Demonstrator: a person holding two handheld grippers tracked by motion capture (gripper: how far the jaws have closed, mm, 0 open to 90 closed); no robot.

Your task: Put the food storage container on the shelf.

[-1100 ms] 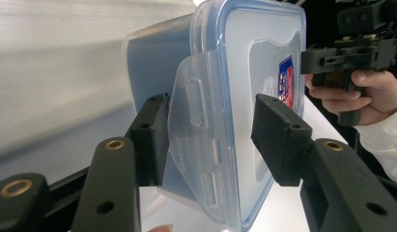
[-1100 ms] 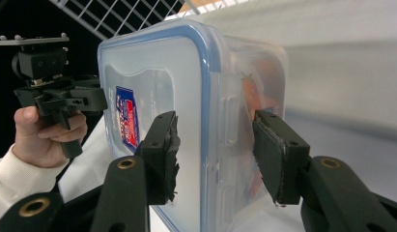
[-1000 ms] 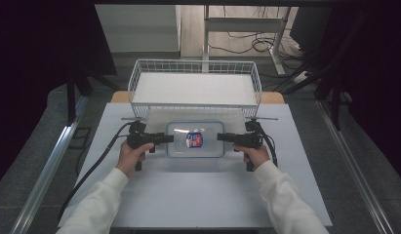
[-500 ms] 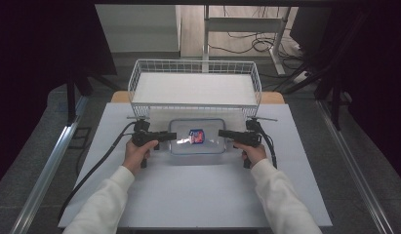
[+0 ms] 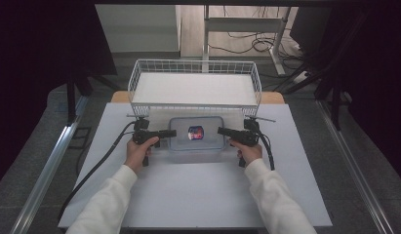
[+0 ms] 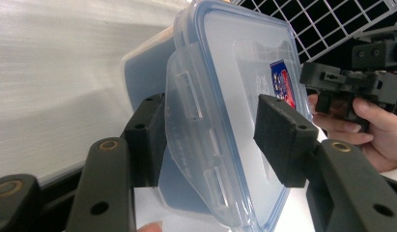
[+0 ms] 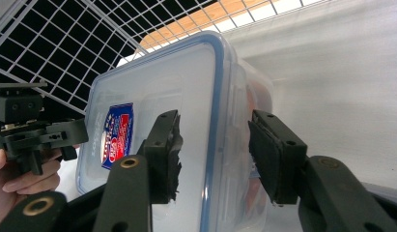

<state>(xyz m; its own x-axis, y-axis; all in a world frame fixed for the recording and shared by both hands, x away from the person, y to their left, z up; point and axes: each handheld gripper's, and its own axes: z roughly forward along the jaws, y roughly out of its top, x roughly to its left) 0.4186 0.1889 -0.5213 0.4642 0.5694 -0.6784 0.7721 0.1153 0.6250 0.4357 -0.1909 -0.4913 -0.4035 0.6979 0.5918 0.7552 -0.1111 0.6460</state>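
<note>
A clear plastic container (image 5: 195, 134) with a blue-sealed lid and a red-and-blue label rests between my two grippers, just in front of the wire basket. My left gripper (image 5: 172, 132) holds its left end, one pad under the latch flap and one over the lid (image 6: 234, 96). Its jaws (image 6: 210, 130) straddle that rim. My right gripper (image 5: 220, 130) grips the opposite end, its pads (image 7: 213, 145) on either side of the lid edge (image 7: 152, 96). Each gripper view shows the other hand and gripper beyond the box.
A white wire basket (image 5: 134, 83) stands right behind the container at the table's far edge. The white table (image 5: 198, 195) stretches toward the person. Cables trail from both grippers along the table. Dark floor and metal rails flank the table.
Both hands and the container between them have shifted a little away from the person, toward the wire basket.
</note>
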